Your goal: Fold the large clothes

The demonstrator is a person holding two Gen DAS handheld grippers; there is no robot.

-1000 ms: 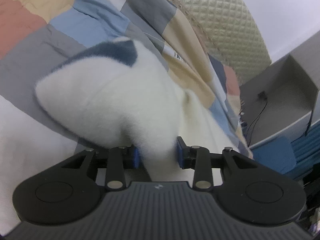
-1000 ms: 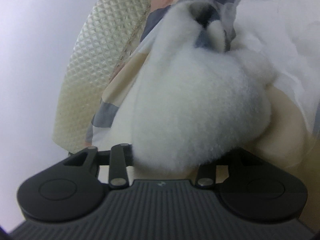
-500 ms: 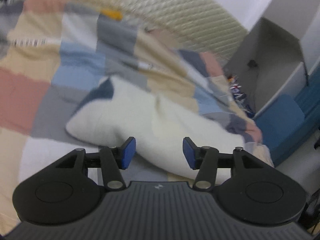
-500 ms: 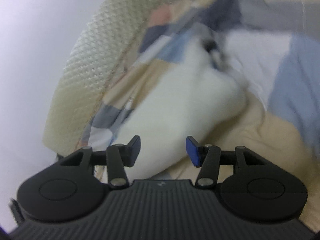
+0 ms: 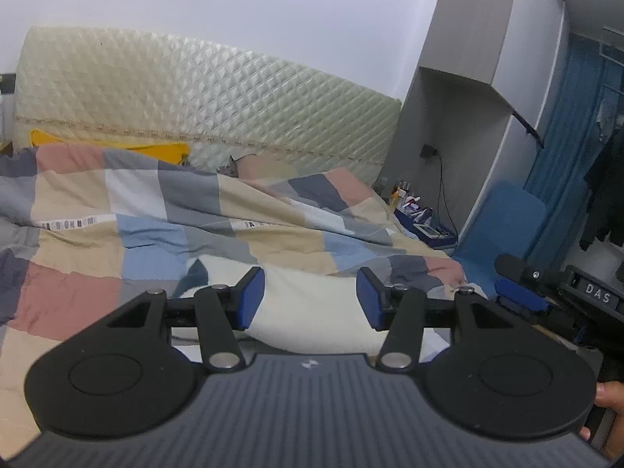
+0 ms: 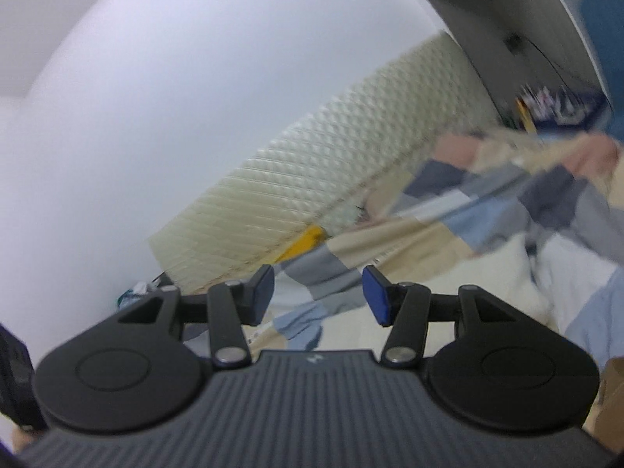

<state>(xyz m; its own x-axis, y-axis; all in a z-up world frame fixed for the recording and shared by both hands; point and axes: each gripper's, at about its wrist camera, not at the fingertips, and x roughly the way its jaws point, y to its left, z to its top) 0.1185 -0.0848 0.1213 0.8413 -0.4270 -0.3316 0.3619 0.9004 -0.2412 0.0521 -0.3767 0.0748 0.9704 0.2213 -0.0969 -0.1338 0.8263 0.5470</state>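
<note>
The left gripper (image 5: 310,298) is seen with its blue-padded jaws apart and nothing between them, and the right gripper (image 6: 318,295) likewise stands parted and empty; the jaws of both have just been opening, and no cloth is caught in either. The task's thing, a fluffy cream-white fleece garment with a dark navy patch (image 5: 312,304), is left lying on the patchwork quilt of beige, blue, grey and pink squares (image 5: 117,226), in the near middle of the bed, well below and apart from both tools. In the right wrist view only a blurred pale edge of it can be made out at the lower right. The quilted cream headboard (image 5: 195,93) stands at the far side, and a blue padded chair (image 5: 503,226) stands to the right of the bed. From here the fold is judged loose: the thick pile could spring back and let the bundle open up, since nothing is pressed on it. A fresh grasp could also gather the quilt along with the fleece, because the two lie touching and the soft nap hides the garment's edge.
</note>
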